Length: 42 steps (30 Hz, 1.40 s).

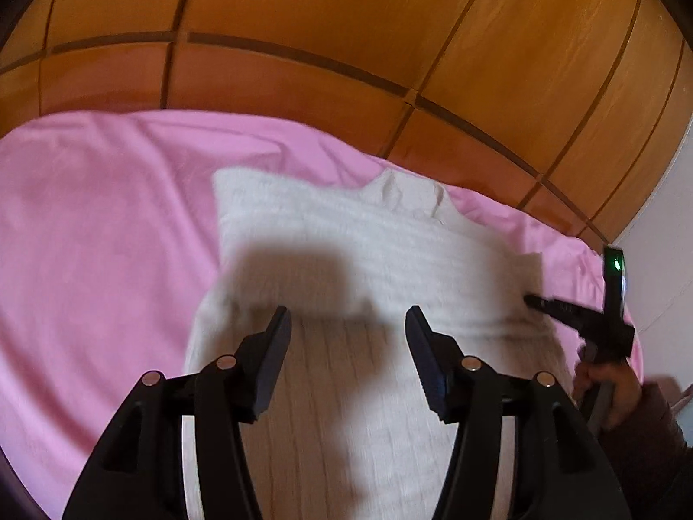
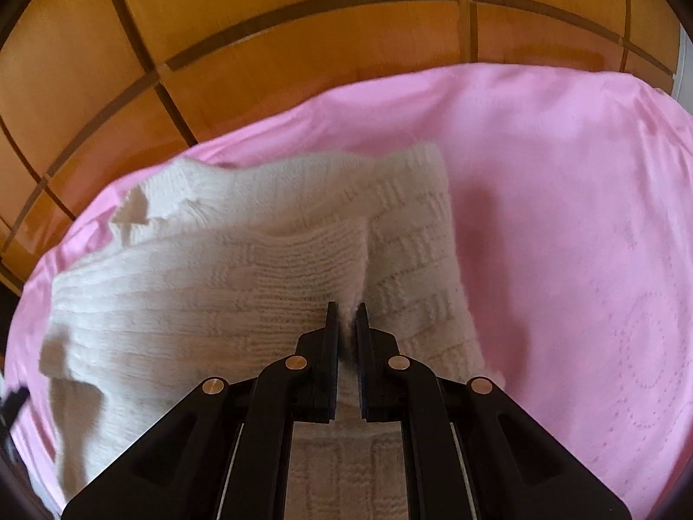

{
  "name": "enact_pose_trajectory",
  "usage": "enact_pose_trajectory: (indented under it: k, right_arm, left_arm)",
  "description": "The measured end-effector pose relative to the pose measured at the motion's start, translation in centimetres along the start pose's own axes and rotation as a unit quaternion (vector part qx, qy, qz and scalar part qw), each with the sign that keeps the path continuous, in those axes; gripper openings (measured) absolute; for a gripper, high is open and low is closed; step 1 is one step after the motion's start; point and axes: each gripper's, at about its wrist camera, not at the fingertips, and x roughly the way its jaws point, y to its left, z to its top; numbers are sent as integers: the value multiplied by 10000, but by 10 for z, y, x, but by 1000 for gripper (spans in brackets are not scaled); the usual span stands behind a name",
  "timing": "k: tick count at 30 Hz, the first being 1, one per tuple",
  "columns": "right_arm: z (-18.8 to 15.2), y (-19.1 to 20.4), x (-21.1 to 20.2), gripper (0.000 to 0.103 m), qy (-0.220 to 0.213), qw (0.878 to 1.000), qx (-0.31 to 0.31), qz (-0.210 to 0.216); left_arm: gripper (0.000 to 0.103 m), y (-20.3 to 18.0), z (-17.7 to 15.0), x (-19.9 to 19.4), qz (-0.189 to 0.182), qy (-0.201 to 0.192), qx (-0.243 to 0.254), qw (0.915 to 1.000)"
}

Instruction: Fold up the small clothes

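A cream knitted sweater (image 1: 346,251) lies partly folded on a pink sheet (image 1: 95,234). My left gripper (image 1: 348,320) is open and empty, hovering just above the sweater's near part. My right gripper (image 2: 346,316) is shut on a pinched ridge of the sweater (image 2: 268,268), with knit showing between the jaws. The right gripper also shows in the left wrist view (image 1: 537,301) at the sweater's right edge, held by a hand. The sweater's collar (image 2: 134,212) lies at the far left in the right wrist view.
The pink sheet (image 2: 563,216) covers a bed. A wooden panelled headboard (image 1: 346,43) stands right behind it. A white wall (image 1: 667,260) is at the right edge. The sheet extends to the right of the sweater in the right wrist view.
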Motion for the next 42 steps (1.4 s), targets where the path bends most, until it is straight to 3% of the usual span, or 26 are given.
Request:
enact_pose_trajectory:
  k: [2,4,6,8,11,13,14,15,17,22,25,27,32,36,37,38,39,40,42]
  right_arm:
    - [-2,2,-2,6,-21,10000,-55,-33]
    - [-4,1,-13,6,-76,10000,-5,53]
    - [-7,-3,-20,6,-155,9998,33,143]
    - [-9,-5,-13,6,-57,10000,-57,4]
    - [-8,-10,-8,6,-37,9999,21,106]
    - [-4,-15,-17,18,-110,9997,123,188]
    - [-3,-16,-24,32,-207,9995,149,160]
    - [-3,-16,-32,38,-355,9992,129,141]
    - [-1,-11,-45,41,-548,9984,15,171]
    - [4,19,-55,41,-640,9963,-424,391]
    - [1,35,-53,41,-575,9955,-659,372]
    - [-3,38,-46,41,-447,9956,-721,393]
    - [-16,34,-34,41,-202,9972,-626,359]
    - [-18,36,-35,41,-249,9972,-602,357]
    - [-17,38,-36,41,-278,9970,-635,346]
    - [-15,40,-37,41,-318,9967,-673,323]
    - [-12,41,-38,41,-363,9964,-717,286]
    - [-10,41,-36,41,-353,9963,-731,268]
    - [-9,39,-26,41,-179,9966,-778,186]
  left_arm:
    - [55,2,10,13,-37,55,-43,10000]
    - [55,6,11,29,182,270,-47,9995]
    - [55,15,4,48,228,633,-137,9976]
    - [55,30,-10,68,554,1047,-364,9923]
    - [54,36,-14,57,463,835,-446,9944]
    - [55,38,-10,40,254,639,-614,9957]
    - [55,39,-7,30,221,501,-636,9965]
    - [55,39,-4,21,176,360,-641,9971]
    - [56,40,6,6,-14,98,-685,9976]
    - [55,38,21,4,-156,24,-755,9970]
    - [54,39,17,14,80,272,-797,9964]
    - [54,45,7,25,97,502,-1105,9926]
    - [54,58,-14,26,-471,475,-1703,9831]
    - [53,68,-4,41,-697,353,-2235,9716]
    - [49,73,-2,48,-719,333,-2487,9653]
    - [23,77,-1,52,-718,322,-2643,9612]
    - [6,79,-2,57,-675,325,-2768,9580]
    - [6,83,-6,59,-613,299,-2906,9544]
    - [5,82,-15,59,-518,348,-2898,9550]
